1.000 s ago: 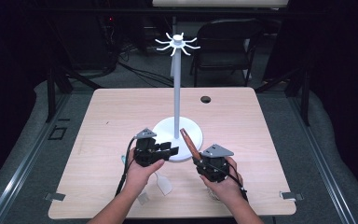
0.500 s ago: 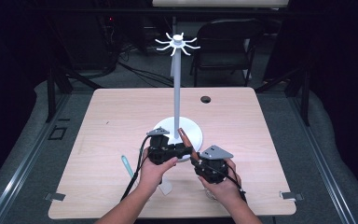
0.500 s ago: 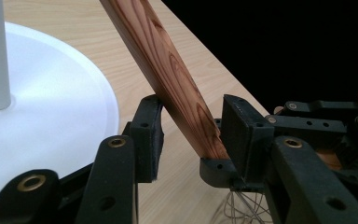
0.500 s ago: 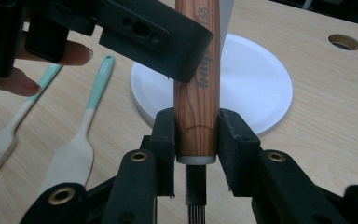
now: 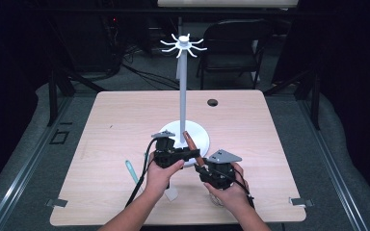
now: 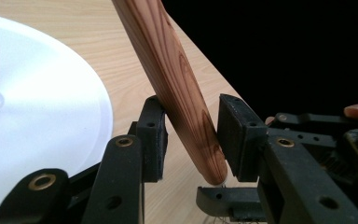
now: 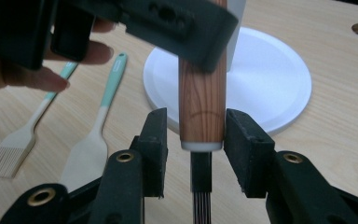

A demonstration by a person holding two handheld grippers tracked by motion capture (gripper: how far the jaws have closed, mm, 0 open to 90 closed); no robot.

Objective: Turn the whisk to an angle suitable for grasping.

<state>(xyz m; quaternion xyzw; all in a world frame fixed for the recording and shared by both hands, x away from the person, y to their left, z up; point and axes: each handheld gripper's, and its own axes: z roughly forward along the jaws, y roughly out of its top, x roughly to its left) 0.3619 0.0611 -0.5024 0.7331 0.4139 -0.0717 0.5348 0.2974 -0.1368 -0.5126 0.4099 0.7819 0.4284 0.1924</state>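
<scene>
Since a second ago, left gripper has crossed rightward to the wood-handled whisk. Whisk: handle raked up toward the rack pole, wires (partly hidden) low by right gripper. Both grippers' jaws apart, flanking the handle; neither clamped. Nearby: silicone spatula, pastry brush, white base.

text: none legible | labels: none | brands: none | numbers: none | signs: none

Recording lab or studio, black drapes surrounding a lone wooden table, cables trailing across grey carpet, folding chair standing behind
</scene>
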